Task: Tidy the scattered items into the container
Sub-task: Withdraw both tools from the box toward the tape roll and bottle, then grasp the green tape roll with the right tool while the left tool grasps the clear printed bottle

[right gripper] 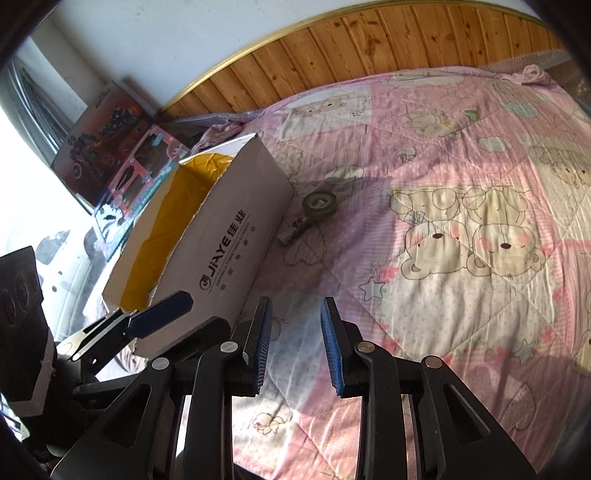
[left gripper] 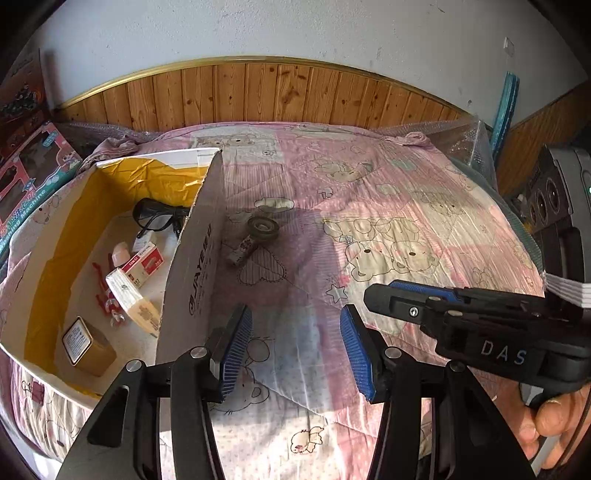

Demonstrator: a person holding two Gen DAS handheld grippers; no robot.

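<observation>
Both our claws, left gripper (left gripper: 295,347) and right gripper (right gripper: 295,345), hang wide and empty. Ahead and slightly left lie the tape roll (right gripper: 320,202) and small tube (right gripper: 294,229), just beside the box (right gripper: 221,236); we should straddle one squarely before closing.

1. I see a bed (left gripper: 369,192) covered by a pink quilt (right gripper: 443,155) printed with bears.
2. Behind its far edge runs wood panelling (left gripper: 258,92) with a gold trim (left gripper: 110,83), and a white wall (left gripper: 295,29) above it.
3. Bubble wrap (left gripper: 461,140) lies along the bed's far right corner.
4. Two toy boxes (right gripper: 110,147) lean at the wall by the far left corner.
5. Strong daylight enters from the left in my right wrist view, washing out that side.
</observation>
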